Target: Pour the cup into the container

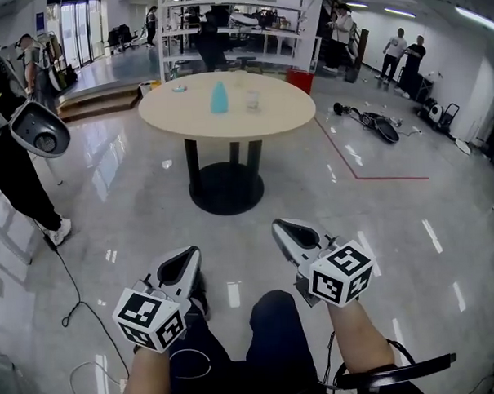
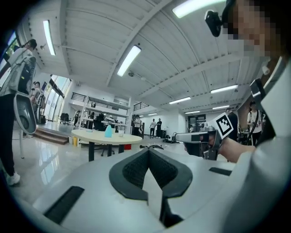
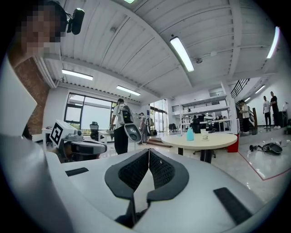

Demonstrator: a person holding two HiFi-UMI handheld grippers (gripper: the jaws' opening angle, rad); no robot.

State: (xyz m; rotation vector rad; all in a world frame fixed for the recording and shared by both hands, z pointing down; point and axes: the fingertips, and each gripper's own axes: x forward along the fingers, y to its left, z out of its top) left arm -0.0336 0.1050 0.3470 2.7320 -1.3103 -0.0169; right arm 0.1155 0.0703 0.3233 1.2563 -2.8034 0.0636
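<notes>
A blue cup (image 1: 219, 98) and a clear container (image 1: 253, 100) stand side by side on a round beige table (image 1: 227, 118), well ahead of me across the floor. My left gripper (image 1: 184, 256) and right gripper (image 1: 283, 228) are held low over my knees, both pointing level toward the table and far from it. In the left gripper view the jaws (image 2: 149, 154) are shut and empty, with the blue cup (image 2: 108, 131) small in the distance. The right gripper (image 3: 148, 153) is also shut and empty, with the blue cup (image 3: 190, 134) and clear container (image 3: 205, 136) beyond it.
A person (image 1: 17, 173) with a white device (image 1: 40, 129) stands at the left, with a cable (image 1: 76, 297) on the floor. Red floor tape (image 1: 352, 167) and gear (image 1: 374, 123) lie to the table's right. Shelving (image 1: 231, 25) and more people stand behind it.
</notes>
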